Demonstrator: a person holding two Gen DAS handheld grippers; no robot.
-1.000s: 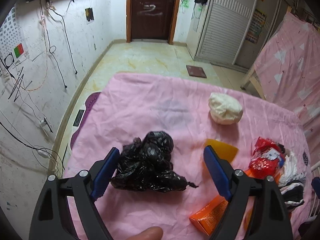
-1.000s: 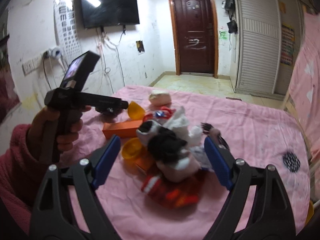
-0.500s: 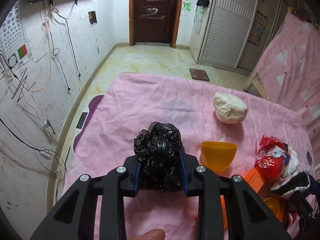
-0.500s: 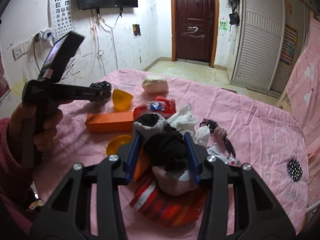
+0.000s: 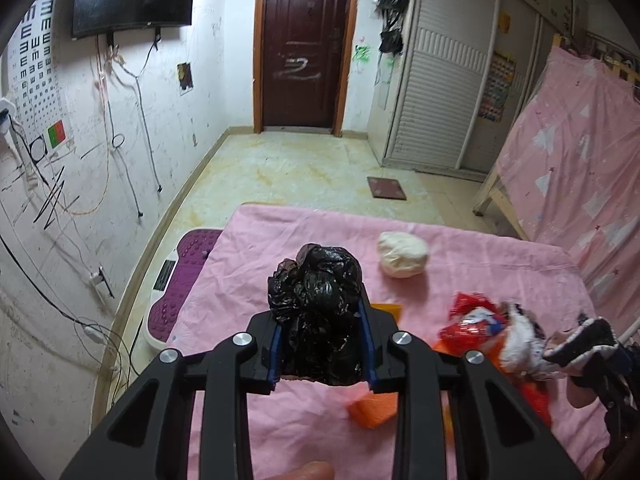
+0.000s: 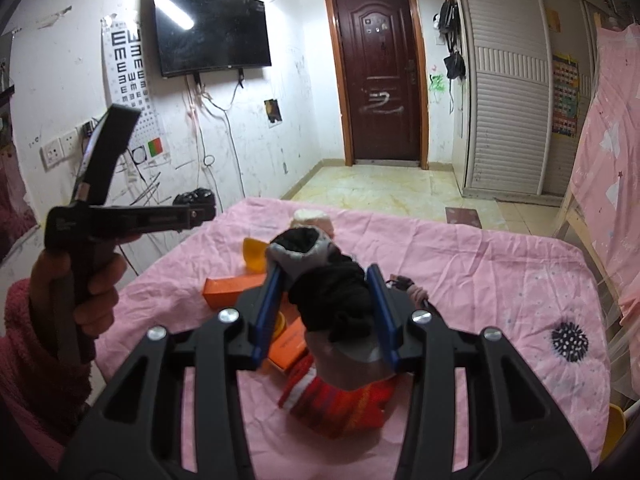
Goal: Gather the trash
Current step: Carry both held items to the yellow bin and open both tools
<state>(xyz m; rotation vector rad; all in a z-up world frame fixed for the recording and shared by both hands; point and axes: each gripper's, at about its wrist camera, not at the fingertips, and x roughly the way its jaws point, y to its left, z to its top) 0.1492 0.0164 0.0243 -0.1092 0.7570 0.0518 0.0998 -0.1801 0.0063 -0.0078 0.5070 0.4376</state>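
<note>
Closed since a second ago: left tongs point(image 5: 322, 344) now clamped on the black bag point(image 5: 318, 312), right tongs point(image 6: 326, 312) clamped on the dark sock bundle point(image 6: 332, 304), both lifted clear of the pink surface point(image 5: 280, 240). Left behind near the bag: white wad point(image 5: 402, 254), orange box point(image 5: 374, 410), red wrapper point(image 5: 472, 320). Probably time to open the bag next, since both pairs of tongs carry a load and loose trash remains.
</note>
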